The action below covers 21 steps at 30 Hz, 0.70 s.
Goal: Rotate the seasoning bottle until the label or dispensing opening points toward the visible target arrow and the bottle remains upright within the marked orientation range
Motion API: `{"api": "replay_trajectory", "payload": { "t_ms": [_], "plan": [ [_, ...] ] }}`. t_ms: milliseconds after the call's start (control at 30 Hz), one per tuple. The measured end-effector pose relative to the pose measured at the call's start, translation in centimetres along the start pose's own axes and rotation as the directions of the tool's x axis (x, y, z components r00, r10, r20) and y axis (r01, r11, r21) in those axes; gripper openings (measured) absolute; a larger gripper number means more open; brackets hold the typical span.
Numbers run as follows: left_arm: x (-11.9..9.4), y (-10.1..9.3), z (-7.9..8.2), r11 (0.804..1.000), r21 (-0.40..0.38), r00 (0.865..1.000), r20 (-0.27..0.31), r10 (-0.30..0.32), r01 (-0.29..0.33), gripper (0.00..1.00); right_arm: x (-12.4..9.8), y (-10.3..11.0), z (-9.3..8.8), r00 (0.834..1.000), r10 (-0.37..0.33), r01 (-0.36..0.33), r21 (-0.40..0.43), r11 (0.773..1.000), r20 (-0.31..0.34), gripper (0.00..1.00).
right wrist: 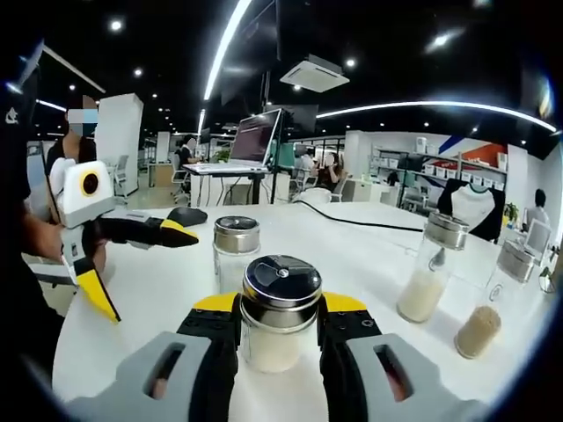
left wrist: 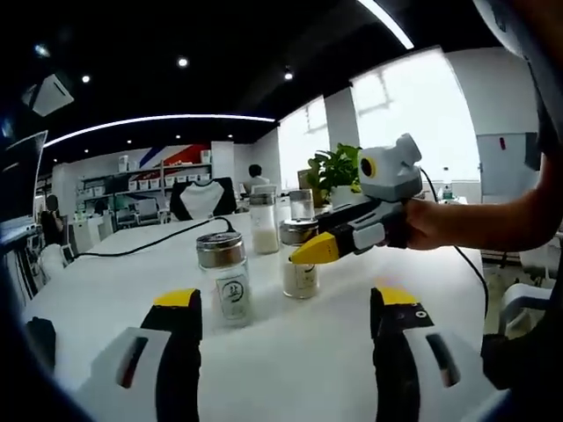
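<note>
Held upright just above the white table [right wrist: 158, 290], a seasoning bottle [right wrist: 280, 338] with a steel lid and pale grains has my right gripper [right wrist: 280, 303] shut on its glass body. In the left gripper view the same bottle [left wrist: 300, 264] stands mid-table with the right gripper [left wrist: 310, 251] reaching in from the right, one yellow tip across its neck. A second steel-lidded bottle [left wrist: 225, 277] with a white label stands just left of it, seen again as the bottle behind [right wrist: 236, 251]. My left gripper [left wrist: 286, 297] is open, jaws wide apart, short of both bottles.
Two more jars stand farther back [left wrist: 263, 220] [left wrist: 302, 204], seen at the right in the right gripper view [right wrist: 431, 268] [right wrist: 486, 321]. A black cable [left wrist: 149, 246] runs across the table. A potted plant [left wrist: 334, 167], a laptop [right wrist: 255, 141] and a black mouse [right wrist: 186, 215] sit around.
</note>
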<state>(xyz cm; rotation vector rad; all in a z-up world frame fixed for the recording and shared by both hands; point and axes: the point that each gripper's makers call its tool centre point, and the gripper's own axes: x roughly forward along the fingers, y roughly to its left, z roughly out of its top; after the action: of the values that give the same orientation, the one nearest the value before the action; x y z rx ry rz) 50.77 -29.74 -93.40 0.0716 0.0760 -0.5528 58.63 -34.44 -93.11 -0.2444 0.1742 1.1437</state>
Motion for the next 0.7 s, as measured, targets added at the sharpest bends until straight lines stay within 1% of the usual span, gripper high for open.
{"api": "replay_trajectory", "payload": {
  "t_ms": [67, 100, 133, 167, 300, 367, 433, 600, 700],
  "plan": [
    [0.1, 0.1, -0.3, 1.0, -0.009, 1.0, -0.013, 0.003, -0.003, 0.93, 0.0, -0.1, 0.0, 1.0, 0.01, -0.01, 0.001, 1.0, -0.003, 0.32],
    [0.1, 0.2, -0.4, 1.0, -0.011, 1.0, -0.015, 0.005, -0.005, 0.94, 0.0, 0.0, 0.0, 1.0, 0.014, -0.014, -0.004, 1.0, -0.004, 0.32],
    [0.1, 0.2, -0.5, 1.0, -0.015, 1.0, -0.019, 0.006, -0.006, 0.94, -0.1, 0.0, 0.0, 1.0, 0.022, -0.022, -0.009, 1.0, -0.004, 0.32],
    [0.0, 0.4, -0.6, 1.0, -0.027, 1.0, -0.019, 0.009, -0.009, 0.94, -0.1, 0.2, 0.0, 0.998, 0.059, -0.059, -0.003, 0.998, 0.0, 0.32],
    [-0.1, 0.7, -0.6, 0.998, -0.057, 1.0, -0.014, 0.015, -0.016, 0.96, -0.2, 0.3, -0.1, 0.995, 0.103, -0.103, -0.025, 0.994, -0.008, 0.32],
    [0.0, 0.8, -0.6, 0.998, -0.058, 1.0, -0.013, 0.02, -0.021, 0.99, -0.1, 0.3, -0.1, 0.993, 0.118, -0.118, -0.031, 0.992, -0.007, 0.32],
    [0.0, 0.9, -0.6, 0.998, -0.057, 1.0, -0.016, 0.017, -0.018, 1.0, -0.2, 0.5, -0.1, 0.99, 0.138, -0.138, -0.036, 0.99, -0.005, 0.32],
    [0.0, 1.0, -0.5, 0.998, -0.056, 1.0, -0.016, 0.021, -0.022, 1.0, -0.3, 0.7, -0.1, 0.989, 0.148, -0.148, -0.048, 0.988, -0.006, 0.32],
    [0.0, 1.1, -0.6, 0.997, -0.069, 1.0, -0.022, 0.017, -0.019, 1.0, -0.3, 0.8, -0.2, 0.987, 0.159, -0.159, -0.061, 0.985, -0.003, 0.32]
  ]
}}
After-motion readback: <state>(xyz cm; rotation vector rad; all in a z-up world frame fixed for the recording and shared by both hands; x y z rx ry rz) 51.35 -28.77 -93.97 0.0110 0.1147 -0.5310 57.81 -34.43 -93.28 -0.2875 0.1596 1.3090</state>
